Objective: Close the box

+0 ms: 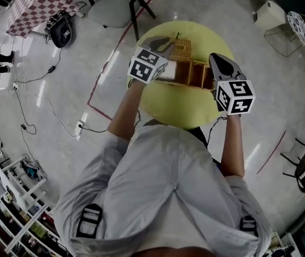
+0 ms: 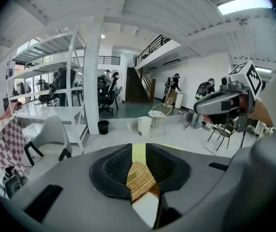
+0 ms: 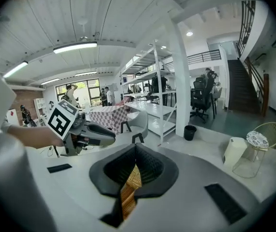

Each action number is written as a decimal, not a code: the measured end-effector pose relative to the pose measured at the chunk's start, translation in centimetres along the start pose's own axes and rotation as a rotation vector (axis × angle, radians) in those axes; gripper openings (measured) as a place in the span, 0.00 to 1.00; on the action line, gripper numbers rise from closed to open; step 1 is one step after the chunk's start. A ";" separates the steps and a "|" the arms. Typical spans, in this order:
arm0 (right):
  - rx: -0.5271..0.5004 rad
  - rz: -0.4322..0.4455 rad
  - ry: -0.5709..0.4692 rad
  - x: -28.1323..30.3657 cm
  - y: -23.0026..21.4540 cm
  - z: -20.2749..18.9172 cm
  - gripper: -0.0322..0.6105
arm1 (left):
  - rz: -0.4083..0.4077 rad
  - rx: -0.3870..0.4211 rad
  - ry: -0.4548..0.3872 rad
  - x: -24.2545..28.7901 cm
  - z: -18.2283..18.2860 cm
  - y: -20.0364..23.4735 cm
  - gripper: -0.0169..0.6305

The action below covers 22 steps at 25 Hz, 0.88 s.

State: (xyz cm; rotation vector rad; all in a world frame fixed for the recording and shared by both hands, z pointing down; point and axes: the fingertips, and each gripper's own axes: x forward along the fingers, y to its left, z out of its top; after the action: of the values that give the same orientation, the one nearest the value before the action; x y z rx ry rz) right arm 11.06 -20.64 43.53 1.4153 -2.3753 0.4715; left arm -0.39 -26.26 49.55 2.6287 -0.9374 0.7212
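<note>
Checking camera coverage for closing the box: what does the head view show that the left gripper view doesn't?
Only the head view: the whole open woven wicker box with its compartments, and the person's grey shirt. Only the left gripper view: the dark staircase, white shelving, and the left gripper with its jaws apart. Both: part of the box, the round yellow table, the right gripper and a grey chair.

A glossy pale floor (image 1: 281, 79) carries red tape lines (image 1: 103, 82). A grey chair (image 1: 112, 7) stands beyond the round yellow table (image 1: 179, 111). White shelving (image 2: 46, 57), a staircase (image 2: 130, 83) and ceiling strip lights (image 2: 244, 5) fill the hall.
</note>
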 end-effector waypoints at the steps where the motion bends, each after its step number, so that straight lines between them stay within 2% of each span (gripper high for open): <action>1: -0.001 0.011 0.011 0.4 -0.6 -0.1 0.09 | -0.002 -0.009 0.015 1.0 -0.1 0.1 0.19; 9: 0.015 0.076 0.073 3.8 -4.8 -2.4 0.09 | 0.037 -0.049 0.180 8.3 -3.2 2.5 0.20; 16: 0.063 0.096 0.117 6.7 -7.5 -4.1 0.09 | 0.035 -0.083 0.323 14.2 -6.3 5.6 0.20; 22: 0.109 0.107 0.136 8.2 -8.9 -6.3 0.09 | 0.041 -0.140 0.391 18.3 -9.0 7.5 0.20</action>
State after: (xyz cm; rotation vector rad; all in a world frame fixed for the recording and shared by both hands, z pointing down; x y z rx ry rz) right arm 16.01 -28.18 53.79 1.2604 -2.3550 0.7116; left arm 3.70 -37.86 67.39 2.2385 -0.8893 1.0866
